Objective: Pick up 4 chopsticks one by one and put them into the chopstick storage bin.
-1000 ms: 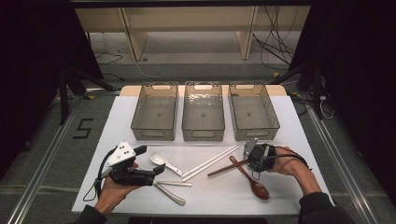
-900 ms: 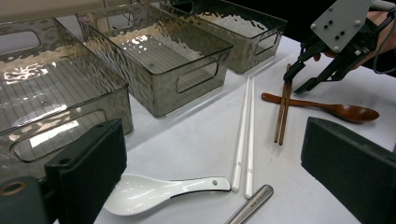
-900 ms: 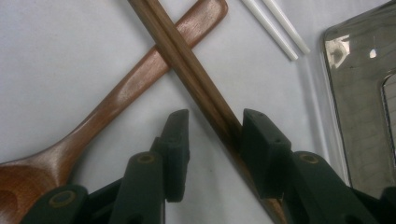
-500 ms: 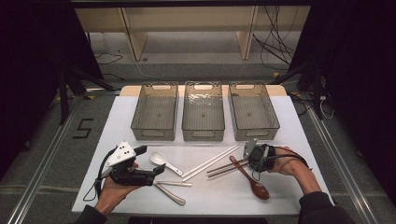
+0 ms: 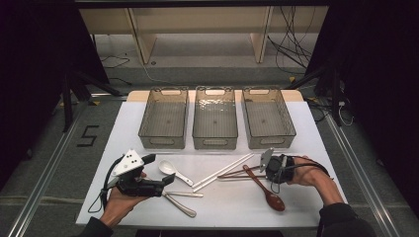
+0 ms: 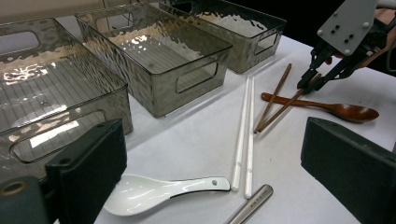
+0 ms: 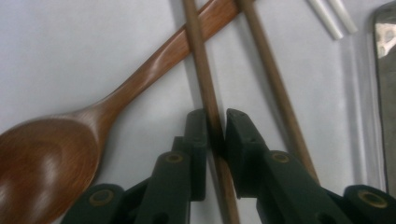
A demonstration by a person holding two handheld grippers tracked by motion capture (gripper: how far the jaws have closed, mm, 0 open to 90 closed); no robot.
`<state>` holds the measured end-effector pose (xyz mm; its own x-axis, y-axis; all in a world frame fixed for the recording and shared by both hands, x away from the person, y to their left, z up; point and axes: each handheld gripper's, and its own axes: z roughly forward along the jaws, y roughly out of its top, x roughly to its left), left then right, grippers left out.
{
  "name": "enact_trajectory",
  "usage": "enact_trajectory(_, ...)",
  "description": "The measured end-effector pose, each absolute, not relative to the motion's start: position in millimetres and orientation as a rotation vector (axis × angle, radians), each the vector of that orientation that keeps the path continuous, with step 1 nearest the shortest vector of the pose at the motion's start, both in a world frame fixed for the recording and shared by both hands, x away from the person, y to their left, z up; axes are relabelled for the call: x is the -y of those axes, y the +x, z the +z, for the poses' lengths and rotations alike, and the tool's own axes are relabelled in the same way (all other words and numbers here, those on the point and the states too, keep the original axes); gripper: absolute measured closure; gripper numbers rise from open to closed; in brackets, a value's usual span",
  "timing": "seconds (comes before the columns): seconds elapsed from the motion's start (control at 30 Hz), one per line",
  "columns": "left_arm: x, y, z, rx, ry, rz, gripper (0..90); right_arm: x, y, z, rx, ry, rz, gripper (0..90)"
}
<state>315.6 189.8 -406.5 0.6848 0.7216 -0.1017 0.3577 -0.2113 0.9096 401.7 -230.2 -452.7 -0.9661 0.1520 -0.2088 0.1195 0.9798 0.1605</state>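
Right gripper has just been closing and now pinches one brown chopstick lying across the wooden spoon handle on the table (long axis running away from it); left gripper idles open, farther off.

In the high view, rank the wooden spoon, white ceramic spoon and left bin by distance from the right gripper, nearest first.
1. Wooden spoon: beside the right gripper, its handle passing under the jaws.
2. White ceramic spoon: mid-table, towards the left gripper.
3. Left bin: far-left of the row.
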Motion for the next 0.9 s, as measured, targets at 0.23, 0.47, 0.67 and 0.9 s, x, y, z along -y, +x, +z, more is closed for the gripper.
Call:
enact_trajectory(0.23, -189.4, 315.8, -406.7, -0.853, 1.820, 0.421, 6.2, 233.6, 397.9, -452.7, -2.921, 0.103, 0.222, 83.9)
enact_trajectory(0.47, -189.4, 315.8, -406.6, -0.851, 1.822, 0.421, 6.2, 234.6, 394.4, -450.0, -2.929, 0.063, 0.240, 84.7)
enact_trajectory(0.67, -189.1, 316.7, -407.0, -0.851, 1.833, 0.415, 6.2, 233.0, 391.5, -438.1, -2.898, 0.082, 0.308, 84.8)
enact_trajectory(0.9, -186.3, 319.1, -406.3, -0.840, 1.875, 0.387, 6.3, 219.1, 380.8, -423.2, -2.872, 0.074, 0.366, 84.8)
